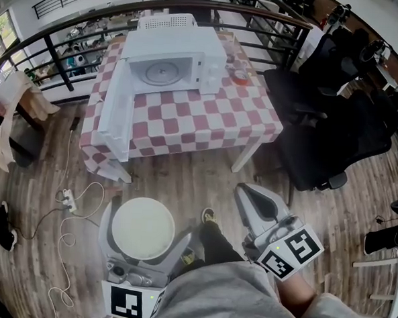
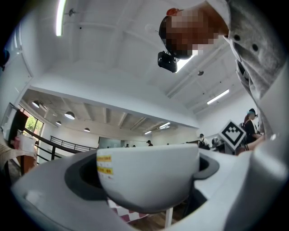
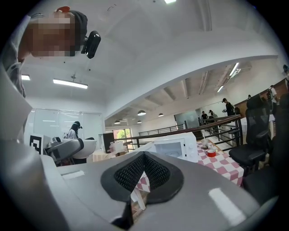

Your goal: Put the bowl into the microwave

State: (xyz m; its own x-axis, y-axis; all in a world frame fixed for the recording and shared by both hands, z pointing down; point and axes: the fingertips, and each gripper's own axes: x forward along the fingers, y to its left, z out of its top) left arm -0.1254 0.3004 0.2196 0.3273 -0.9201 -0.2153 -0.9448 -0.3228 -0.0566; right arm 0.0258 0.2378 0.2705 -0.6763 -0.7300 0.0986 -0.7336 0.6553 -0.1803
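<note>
A white bowl [image 1: 143,229] sits between the jaws of my left gripper [image 1: 144,213], low at the left of the head view, over the wooden floor. In the left gripper view the bowl [image 2: 149,180] fills the gap, with both jaws pressed to its sides. My right gripper [image 1: 255,200] is shut with nothing in it; its ribbed pads [image 3: 143,173] meet. The white microwave [image 1: 171,59] stands on the checkered table [image 1: 208,118], a good way ahead of both grippers. Its door [image 1: 114,109] hangs wide open to the left and the glass turntable [image 1: 162,72] shows.
A small red-topped container [image 1: 240,75] stands right of the microwave. Black office chairs [image 1: 322,122] crowd the table's right side. A power strip with cables [image 1: 67,197] lies on the floor at the left. A dark railing [image 1: 72,26] runs behind the table.
</note>
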